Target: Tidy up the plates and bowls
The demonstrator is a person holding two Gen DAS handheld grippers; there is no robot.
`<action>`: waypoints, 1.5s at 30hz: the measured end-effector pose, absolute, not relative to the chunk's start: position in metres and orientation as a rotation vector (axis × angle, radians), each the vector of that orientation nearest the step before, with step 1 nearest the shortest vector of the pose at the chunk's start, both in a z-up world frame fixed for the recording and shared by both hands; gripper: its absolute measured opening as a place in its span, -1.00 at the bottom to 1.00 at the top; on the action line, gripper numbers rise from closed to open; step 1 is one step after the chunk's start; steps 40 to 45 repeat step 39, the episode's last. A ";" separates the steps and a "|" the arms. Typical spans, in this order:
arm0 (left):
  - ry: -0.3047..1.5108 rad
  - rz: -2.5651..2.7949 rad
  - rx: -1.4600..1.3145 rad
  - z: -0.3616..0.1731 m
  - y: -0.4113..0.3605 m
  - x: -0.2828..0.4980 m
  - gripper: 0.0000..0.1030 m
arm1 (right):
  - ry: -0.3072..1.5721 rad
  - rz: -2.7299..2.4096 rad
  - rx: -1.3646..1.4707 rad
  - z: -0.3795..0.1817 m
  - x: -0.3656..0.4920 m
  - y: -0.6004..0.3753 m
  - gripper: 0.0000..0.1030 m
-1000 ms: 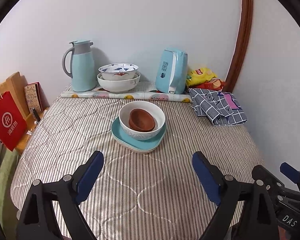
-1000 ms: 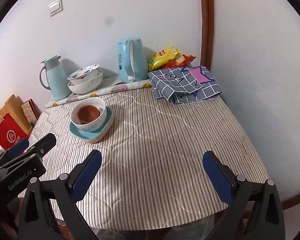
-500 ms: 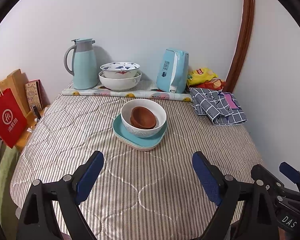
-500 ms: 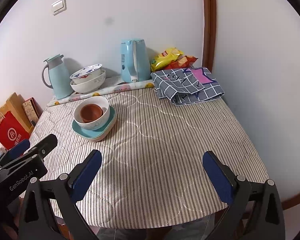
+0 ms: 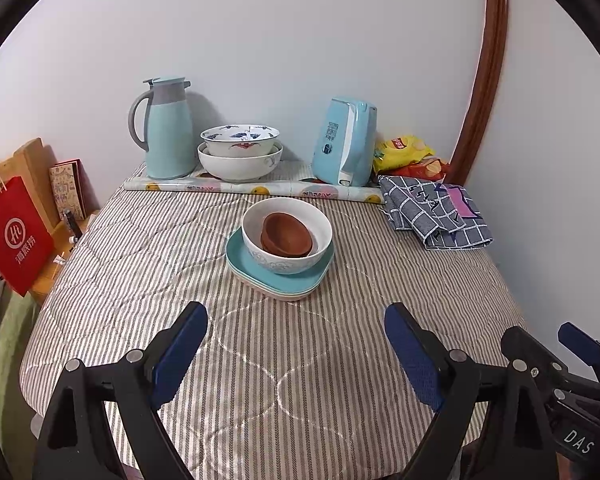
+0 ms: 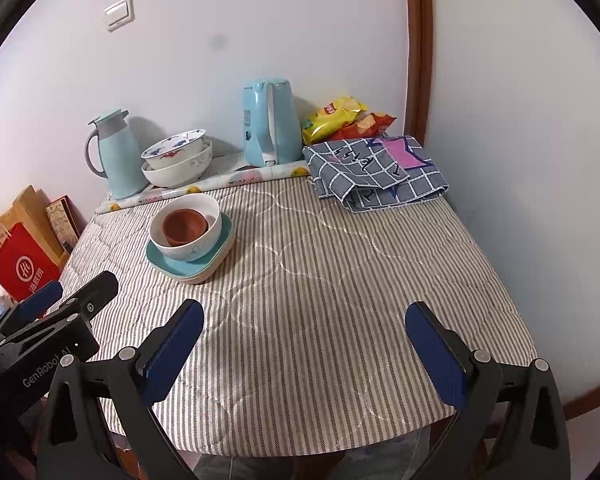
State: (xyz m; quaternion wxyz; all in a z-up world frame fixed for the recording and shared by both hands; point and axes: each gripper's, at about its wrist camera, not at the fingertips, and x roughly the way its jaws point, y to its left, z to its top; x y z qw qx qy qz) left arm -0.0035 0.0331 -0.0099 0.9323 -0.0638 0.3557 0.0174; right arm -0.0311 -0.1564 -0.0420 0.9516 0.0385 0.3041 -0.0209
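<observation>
On the striped table (image 5: 300, 380) a brown bowl (image 5: 287, 234) sits inside a white bowl (image 5: 286, 262), on stacked teal plates (image 5: 276, 280). The left gripper (image 5: 296, 346) hangs over the near edge, jaws wide apart and empty.

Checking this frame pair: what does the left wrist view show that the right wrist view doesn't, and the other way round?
Only the left wrist view: the open left tool head-on, with the right tool at its lower right edge.
Only the right wrist view: the open right tool head-on, the left tool's side at the lower left, and the table's near edge.
Both: the brown bowl nested in the white bowl on the teal plates, two stacked bowls by the wall, the jug, the kettle, the checked cloth and the red bag.
</observation>
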 end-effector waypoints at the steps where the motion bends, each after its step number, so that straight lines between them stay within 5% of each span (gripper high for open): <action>1: 0.728 0.035 -0.131 -0.010 0.033 -0.003 0.75 | 0.619 -0.042 0.078 -0.042 -0.031 -0.156 0.94; 45: 0.719 0.043 -0.134 -0.010 0.036 -0.005 0.75 | 0.615 -0.041 0.070 -0.039 -0.032 -0.155 0.94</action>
